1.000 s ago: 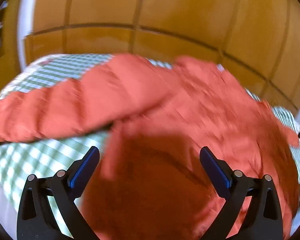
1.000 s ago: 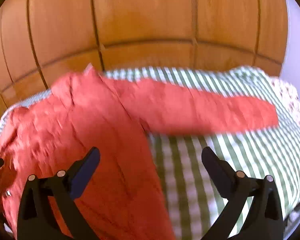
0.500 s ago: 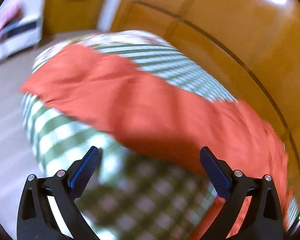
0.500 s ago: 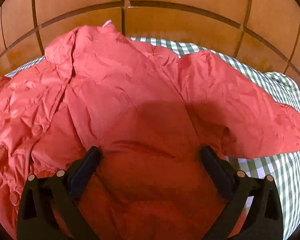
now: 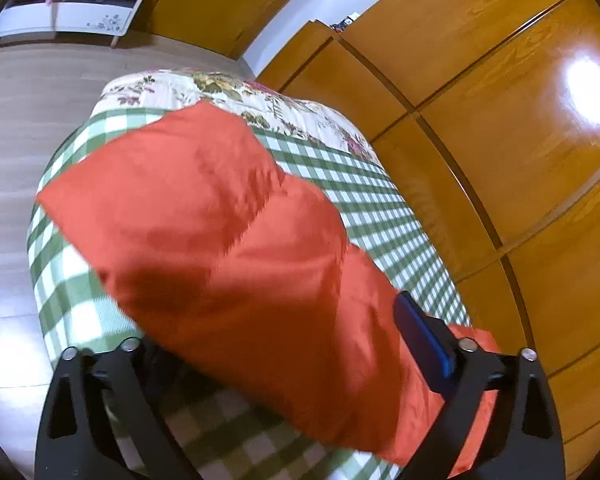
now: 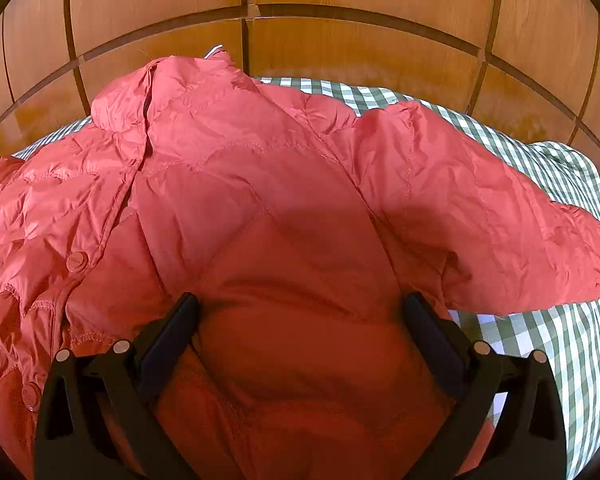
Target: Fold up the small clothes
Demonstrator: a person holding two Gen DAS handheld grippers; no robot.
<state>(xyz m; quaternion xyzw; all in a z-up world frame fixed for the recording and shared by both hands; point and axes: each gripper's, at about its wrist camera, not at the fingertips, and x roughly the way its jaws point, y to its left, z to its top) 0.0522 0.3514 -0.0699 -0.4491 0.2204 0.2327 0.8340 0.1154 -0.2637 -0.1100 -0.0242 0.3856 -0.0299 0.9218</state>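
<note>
A red-orange padded jacket (image 6: 260, 168) lies spread on a green check blanket (image 6: 572, 336), collar toward the wooden wall. Its sleeve (image 5: 204, 208) stretches across the blanket in the left wrist view. My left gripper (image 5: 284, 340) straddles that sleeve near its wider end, and its jaws are closing. The blue pad of one finger (image 5: 424, 344) shows beside the fabric, while the other fingertip is hidden under the sleeve. My right gripper (image 6: 300, 328) stands open low over the jacket's body, with fabric bulging between its fingers. The other sleeve (image 6: 480, 216) reaches out to the right.
Glossy wooden wardrobe panels (image 5: 500, 120) run close along the bed's far side (image 6: 340, 0). A floral quilt (image 5: 228, 92) covers the bed's end. Beyond it are wood floor (image 5: 12, 120) and a white cabinet (image 5: 68, 8).
The left gripper swung and rolled from over the jacket's body to the sleeve, which now lies between its jaws. The right gripper dropped onto the jacket's body, then held still.
</note>
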